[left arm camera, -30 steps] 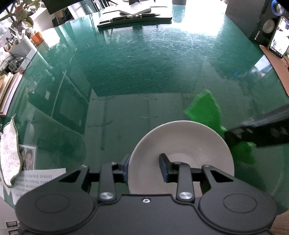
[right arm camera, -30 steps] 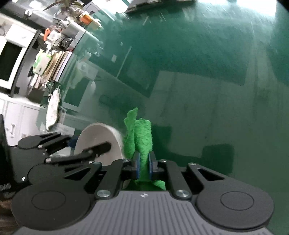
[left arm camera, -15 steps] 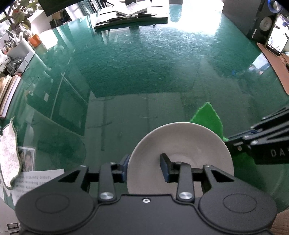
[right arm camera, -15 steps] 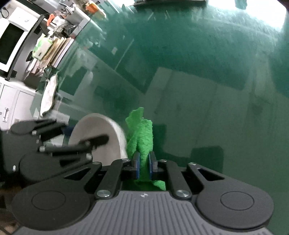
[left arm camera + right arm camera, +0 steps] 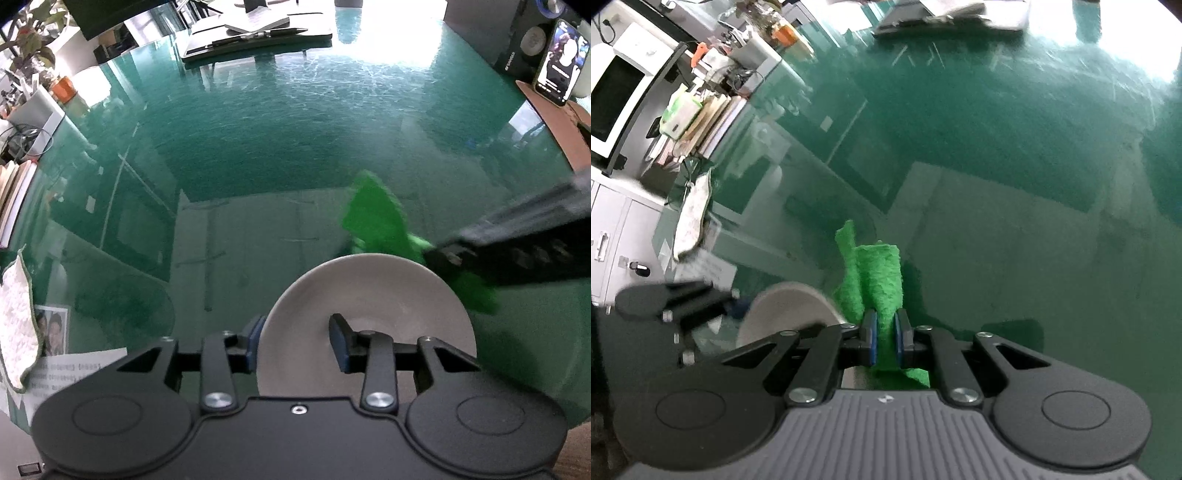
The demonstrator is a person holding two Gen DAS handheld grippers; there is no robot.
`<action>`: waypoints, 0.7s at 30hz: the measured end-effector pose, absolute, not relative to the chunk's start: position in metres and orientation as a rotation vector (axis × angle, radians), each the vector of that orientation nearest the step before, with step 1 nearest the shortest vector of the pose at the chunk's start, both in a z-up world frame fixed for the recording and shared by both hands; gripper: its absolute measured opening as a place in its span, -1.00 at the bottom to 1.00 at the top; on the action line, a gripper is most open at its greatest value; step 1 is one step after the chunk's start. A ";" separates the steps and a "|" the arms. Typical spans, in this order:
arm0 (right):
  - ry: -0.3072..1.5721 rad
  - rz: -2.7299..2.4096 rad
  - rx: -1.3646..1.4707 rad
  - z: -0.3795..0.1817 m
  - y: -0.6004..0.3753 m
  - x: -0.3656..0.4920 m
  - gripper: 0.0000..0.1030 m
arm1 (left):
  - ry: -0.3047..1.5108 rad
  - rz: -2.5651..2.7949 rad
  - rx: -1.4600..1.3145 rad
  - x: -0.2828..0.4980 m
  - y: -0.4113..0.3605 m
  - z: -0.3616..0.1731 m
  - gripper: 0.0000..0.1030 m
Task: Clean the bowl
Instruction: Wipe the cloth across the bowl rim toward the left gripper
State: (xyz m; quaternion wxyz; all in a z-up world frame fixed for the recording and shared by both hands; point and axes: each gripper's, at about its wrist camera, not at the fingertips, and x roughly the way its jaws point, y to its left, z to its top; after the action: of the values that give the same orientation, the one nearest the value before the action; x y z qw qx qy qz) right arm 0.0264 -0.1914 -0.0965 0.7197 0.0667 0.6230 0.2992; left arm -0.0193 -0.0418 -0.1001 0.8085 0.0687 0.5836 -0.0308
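Two tongs: left [image 5: 297, 341] grips one bowl [image 5: 369, 295], right [image 5: 885, 338] one green cloth [image 5: 877, 280].

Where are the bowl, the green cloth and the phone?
bowl [image 5: 369, 295]: left wrist view, inner wall.
green cloth [image 5: 881, 280]: right wrist view, folded part above the fingers.
phone [image 5: 561, 62]: left wrist view, lit screen.
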 end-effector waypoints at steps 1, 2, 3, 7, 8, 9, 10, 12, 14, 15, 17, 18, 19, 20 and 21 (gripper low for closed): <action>1.388 0.660 0.166 -0.096 -0.197 0.024 -0.78 | 1.248 -0.066 0.145 -0.019 -0.042 -0.100 -0.28; 1.389 0.658 0.177 -0.095 -0.199 0.023 -0.78 | 1.248 -0.066 0.143 -0.019 -0.042 -0.100 -0.28; 1.389 0.656 0.188 -0.095 -0.200 0.022 -0.78 | 1.248 -0.066 0.143 -0.019 -0.042 -0.100 -0.27; 1.355 0.652 0.197 -0.094 -0.187 0.031 -0.79 | 1.248 -0.065 0.146 -0.019 -0.042 -0.101 -0.27; 1.346 0.656 0.197 -0.093 -0.182 0.034 -0.79 | 1.248 -0.065 0.147 -0.020 -0.043 -0.100 -0.27; 1.338 0.664 0.201 -0.093 -0.177 0.037 -0.79 | 1.248 -0.066 0.147 -0.021 -0.043 -0.100 -0.27; 1.333 0.669 0.205 -0.092 -0.175 0.039 -0.79 | 1.248 -0.066 0.147 -0.020 -0.043 -0.101 -0.27; 1.318 0.690 0.208 -0.088 -0.171 0.041 -0.79 | 1.248 -0.066 0.147 -0.019 -0.042 -0.101 -0.27; 1.324 0.688 0.209 -0.089 -0.175 0.039 -0.78 | 1.247 -0.068 0.151 -0.019 -0.043 -0.101 -0.24; 1.333 0.682 0.214 -0.089 -0.180 0.037 -0.79 | 1.247 -0.069 0.153 -0.018 -0.044 -0.101 -0.24; 1.363 0.668 0.232 -0.092 -0.193 0.033 -0.78 | 1.247 -0.070 0.151 -0.018 -0.044 -0.101 -0.23; 1.380 0.664 0.244 -0.093 -0.200 0.029 -0.78 | 1.247 -0.070 0.150 -0.019 -0.044 -0.101 -0.23; 1.389 0.662 0.251 -0.094 -0.204 0.026 -0.78 | 1.247 -0.070 0.149 -0.019 -0.044 -0.101 -0.23; 1.403 0.657 0.267 -0.095 -0.209 0.023 -0.78 | 1.247 -0.071 0.148 -0.019 -0.044 -0.101 -0.22; 1.406 0.656 0.279 -0.095 -0.211 0.022 -0.78 | 1.246 -0.071 0.148 -0.019 -0.044 -0.102 -0.22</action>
State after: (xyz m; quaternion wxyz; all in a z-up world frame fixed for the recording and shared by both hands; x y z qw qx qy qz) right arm 0.0216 -0.2112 -0.0949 0.7052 0.1255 0.6324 0.2950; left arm -0.0187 -0.0442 -0.1015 0.8088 0.0693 0.5830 -0.0331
